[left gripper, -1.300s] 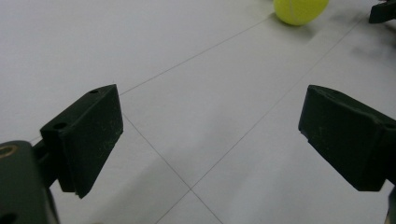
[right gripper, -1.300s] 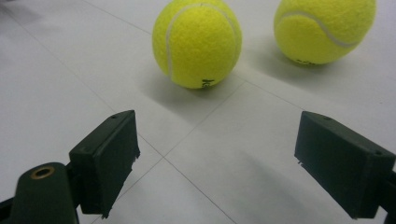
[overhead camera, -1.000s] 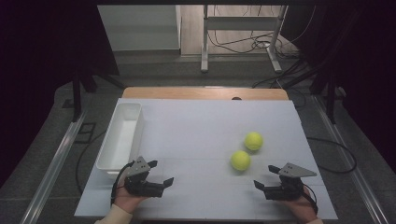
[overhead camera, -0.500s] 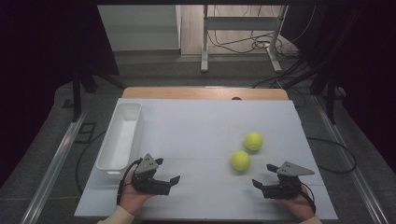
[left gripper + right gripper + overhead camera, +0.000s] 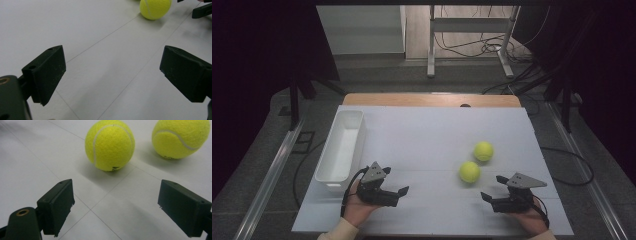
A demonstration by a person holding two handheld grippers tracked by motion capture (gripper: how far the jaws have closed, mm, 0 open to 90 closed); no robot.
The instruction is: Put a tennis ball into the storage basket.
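Right gripper view shows the right gripper [image 5: 113,210], jaws apart (nothing held), facing the near tennis ball [image 5: 110,144]; a clumsy nudge could roll it away.

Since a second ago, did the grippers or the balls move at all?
The left gripper slid right along the table, toward the balls. The right gripper crept slightly left. Both are open and hold nothing. The near ball, the far ball and the white bin stayed put.
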